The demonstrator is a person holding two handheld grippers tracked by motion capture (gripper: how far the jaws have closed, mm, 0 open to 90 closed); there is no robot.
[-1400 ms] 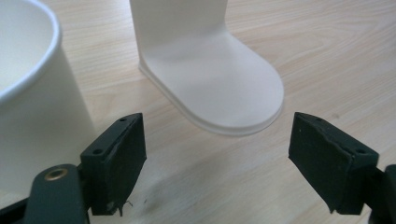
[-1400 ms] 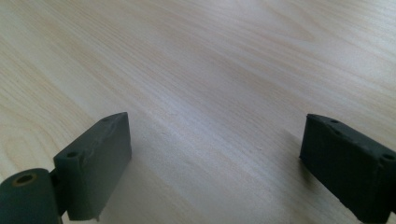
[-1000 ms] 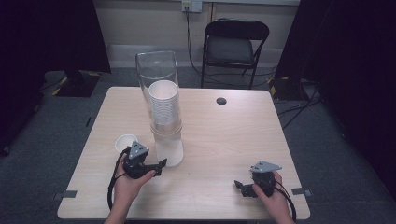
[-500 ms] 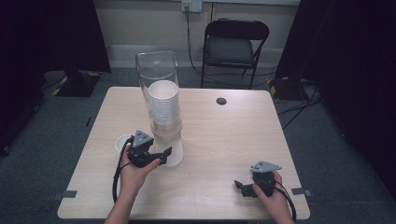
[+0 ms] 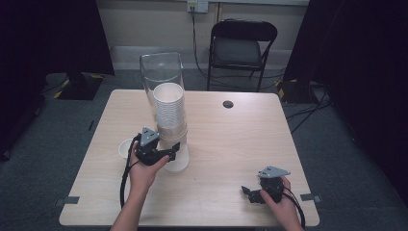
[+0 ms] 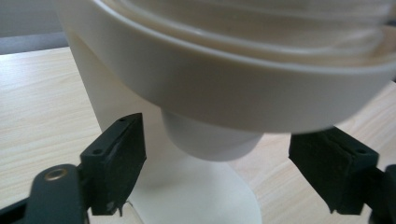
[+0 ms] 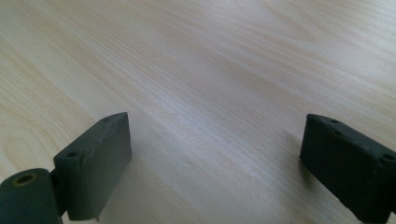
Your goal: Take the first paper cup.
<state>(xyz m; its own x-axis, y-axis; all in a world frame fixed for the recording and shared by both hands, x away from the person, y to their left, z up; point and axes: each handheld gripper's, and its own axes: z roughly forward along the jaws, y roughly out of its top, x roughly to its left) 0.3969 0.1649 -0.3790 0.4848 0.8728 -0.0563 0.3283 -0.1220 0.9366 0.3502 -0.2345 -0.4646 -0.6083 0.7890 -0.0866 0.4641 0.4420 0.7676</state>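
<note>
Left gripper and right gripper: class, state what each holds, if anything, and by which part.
Nothing is held. The left gripper has open jaws flanking the white paper cup stack without touching; the right gripper is open over the bare wooden table.

Black grippers (image 5: 169, 150) with screwed pads (image 6: 116, 158), grey three-cornered plates (image 5: 274, 171) and black cables (image 5: 124, 180) were seen.

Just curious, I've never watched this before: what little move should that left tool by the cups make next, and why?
Probably close the left hand-held gripper on the bottom cup: its jaws stand open on either side of that cup, not touching it.
</note>
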